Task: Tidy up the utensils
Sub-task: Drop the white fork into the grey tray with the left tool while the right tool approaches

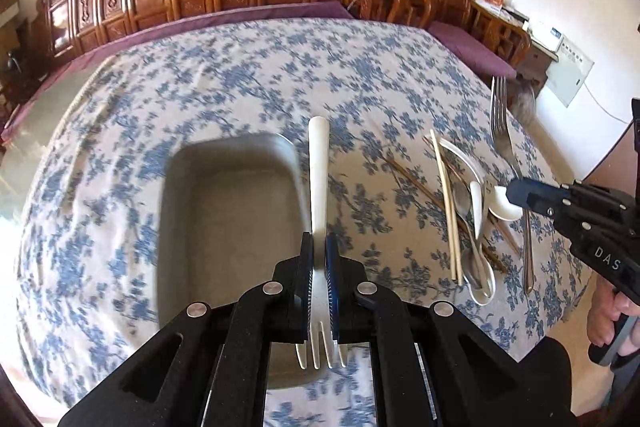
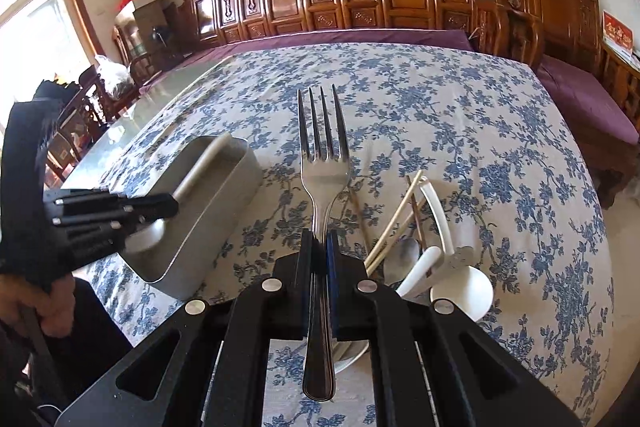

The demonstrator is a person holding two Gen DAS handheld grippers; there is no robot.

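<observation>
The left gripper [image 1: 319,251] is clamping a white fork [image 1: 319,187] near its neck, jaws pressed together on it, tines pointing back toward the camera and the long handle sticking out ahead over the right wall of the grey tray [image 1: 296,163]. The right gripper [image 2: 319,247] is likewise pinching a steel fork [image 2: 323,163] partway down its stem, tines forward and raised above the tablecloth [image 2: 460,115]. The rest of the utensils, chopsticks [image 1: 448,203], a metal spoon [image 1: 464,199] and white spoons [image 1: 505,205], are lying in a loose pile on the cloth to the right of the tray, with the right gripper hovering close over them.

Both grips are looking narrow for such long pieces. The white fork is being held far from the handle's end, so the free length could be swinging in the pads, and if it is released while straddling the wall it is likely to tip out onto the cloth rather than drop inside. The steel fork is smooth and heavier; a slim stem between flat pads could be rotating or sliding down. Its rear end is hanging just above the pile, so any dip risks knocking the spoons or scattering the chopsticks. With both hands heading for one tray, the two grippers could also be crowding each other there.
</observation>
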